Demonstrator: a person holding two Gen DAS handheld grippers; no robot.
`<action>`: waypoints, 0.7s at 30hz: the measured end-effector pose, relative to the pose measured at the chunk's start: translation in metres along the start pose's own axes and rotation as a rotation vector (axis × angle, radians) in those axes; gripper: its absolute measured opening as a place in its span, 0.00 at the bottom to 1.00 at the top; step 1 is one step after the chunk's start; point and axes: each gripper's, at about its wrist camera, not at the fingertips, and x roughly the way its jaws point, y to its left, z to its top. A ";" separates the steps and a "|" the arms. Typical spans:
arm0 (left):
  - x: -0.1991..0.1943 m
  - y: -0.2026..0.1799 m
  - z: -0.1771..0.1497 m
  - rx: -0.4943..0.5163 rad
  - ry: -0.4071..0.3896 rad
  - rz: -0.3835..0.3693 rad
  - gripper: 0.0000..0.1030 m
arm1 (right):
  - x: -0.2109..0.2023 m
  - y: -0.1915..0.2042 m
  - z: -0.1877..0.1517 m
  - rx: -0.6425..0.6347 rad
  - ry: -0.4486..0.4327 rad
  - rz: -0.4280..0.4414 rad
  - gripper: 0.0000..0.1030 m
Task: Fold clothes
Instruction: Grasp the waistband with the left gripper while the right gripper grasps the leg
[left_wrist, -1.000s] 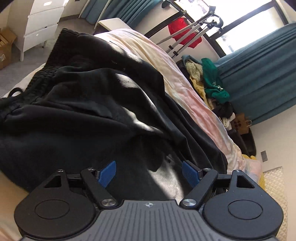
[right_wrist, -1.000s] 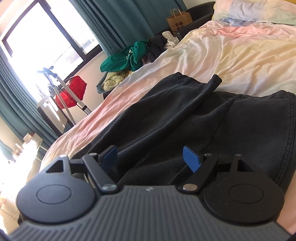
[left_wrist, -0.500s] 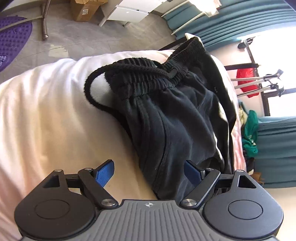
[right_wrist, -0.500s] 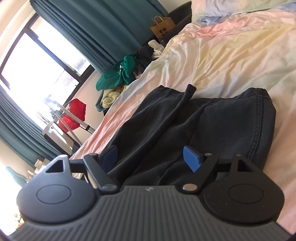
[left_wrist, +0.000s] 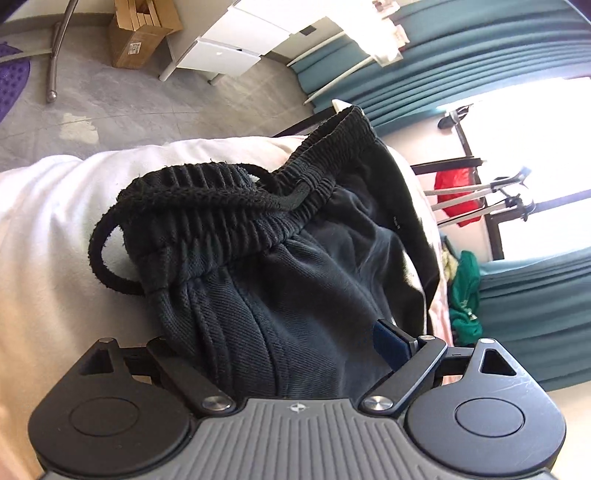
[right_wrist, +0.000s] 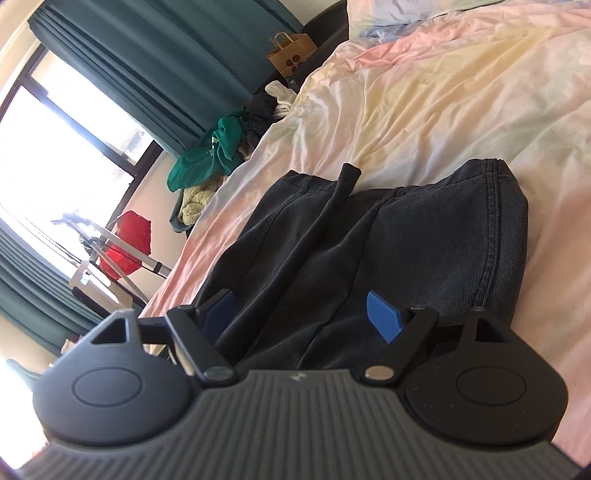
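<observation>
A black garment (left_wrist: 295, 295) lies on the pale bed sheet (left_wrist: 44, 221). Its ribbed elastic waistband (left_wrist: 229, 206) and a loop of drawstring (left_wrist: 98, 254) show in the left wrist view. My left gripper (left_wrist: 273, 339) is at the waistband end, its jaws opening; bunched cloth lies between them and hides the left finger. In the right wrist view the garment's stitched hem end (right_wrist: 424, 240) lies flat, a dark cord (right_wrist: 340, 192) across it. My right gripper (right_wrist: 299, 314) stands open low over this cloth, its pads clear of it.
The tie-dye bed (right_wrist: 443, 92) stretches beyond the garment to a pillow (right_wrist: 424, 14). A clothes pile (right_wrist: 207, 162), a paper bag (right_wrist: 291, 55) and a red cloth on a stand (right_wrist: 125, 243) sit by the window. A cardboard box (left_wrist: 140, 33) and white drawers (left_wrist: 236, 48) stand on the floor.
The left gripper swung from the garment's middle to its waistband end and moved in until cloth lay between its jaws. The right gripper rolled and backed off slightly; more of the hem end shows.
</observation>
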 end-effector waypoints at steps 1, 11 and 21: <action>0.000 0.001 0.000 -0.012 -0.004 -0.017 0.88 | 0.000 -0.002 0.001 0.010 -0.013 -0.016 0.79; 0.006 -0.010 -0.003 0.081 -0.023 0.017 0.86 | -0.018 -0.048 0.017 0.139 -0.213 -0.244 0.79; 0.007 -0.003 0.000 0.050 -0.014 0.009 0.86 | 0.004 -0.099 0.027 0.214 -0.199 -0.470 0.79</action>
